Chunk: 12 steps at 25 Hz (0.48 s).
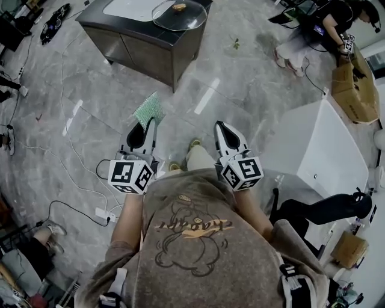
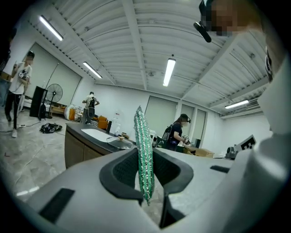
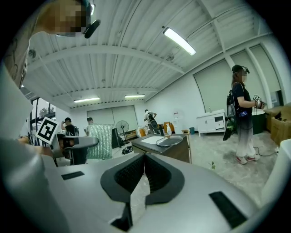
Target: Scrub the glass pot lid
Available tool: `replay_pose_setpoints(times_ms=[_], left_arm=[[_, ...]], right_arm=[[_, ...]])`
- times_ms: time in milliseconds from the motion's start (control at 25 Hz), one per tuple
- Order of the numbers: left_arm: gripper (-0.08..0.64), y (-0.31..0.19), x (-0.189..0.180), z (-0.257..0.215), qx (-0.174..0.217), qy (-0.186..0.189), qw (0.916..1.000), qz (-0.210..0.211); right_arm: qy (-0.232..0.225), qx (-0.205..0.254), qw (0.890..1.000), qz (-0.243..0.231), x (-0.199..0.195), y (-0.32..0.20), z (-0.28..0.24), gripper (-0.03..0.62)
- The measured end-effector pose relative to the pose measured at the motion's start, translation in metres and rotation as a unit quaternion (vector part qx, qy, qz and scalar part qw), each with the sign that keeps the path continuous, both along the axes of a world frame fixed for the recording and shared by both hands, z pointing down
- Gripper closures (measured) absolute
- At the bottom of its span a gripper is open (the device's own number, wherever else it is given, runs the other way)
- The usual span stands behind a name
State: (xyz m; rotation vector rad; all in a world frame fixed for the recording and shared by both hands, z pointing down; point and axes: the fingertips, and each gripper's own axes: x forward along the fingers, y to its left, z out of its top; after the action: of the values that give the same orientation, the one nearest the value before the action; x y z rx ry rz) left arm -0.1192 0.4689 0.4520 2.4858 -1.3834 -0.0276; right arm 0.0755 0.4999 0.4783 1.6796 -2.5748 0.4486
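A person is standing, holding tongs in each hand. The left tongs are clamping a green scrub pad; the right tongs are pressed together, empty. At twelve o'clock, well apart, the glass pot lid is lying flat on a dark table, knob pointing up, round, no long axis. Likely stiff, slippery, breakable; the knob is offering the safest hold.
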Motion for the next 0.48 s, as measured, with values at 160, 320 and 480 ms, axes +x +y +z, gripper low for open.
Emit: replay_pose_setpoints(times_ms=[160, 320, 480], left_arm=[[0.477, -0.011, -0.006, 0.006, -0.004, -0.001, 1.0000, 0.001], [0.477, -0.028, -0.008, 0.012, -0.009, 0.001, 1.0000, 0.000], [0.477, -0.054, -0.006, 0.014, -0.006, -0.002, 1.0000, 0.002]], right_arm=[[0.001, 0.000, 1.000, 0.008, -0.001, -0.012, 0.001, 0.565], [0.002, 0.004, 1.000, 0.014, -0.002, -0.030, 0.004, 0.566], [-0.003, 0.005, 1.000, 0.012, -0.002, -0.059, 0.009, 0.566]])
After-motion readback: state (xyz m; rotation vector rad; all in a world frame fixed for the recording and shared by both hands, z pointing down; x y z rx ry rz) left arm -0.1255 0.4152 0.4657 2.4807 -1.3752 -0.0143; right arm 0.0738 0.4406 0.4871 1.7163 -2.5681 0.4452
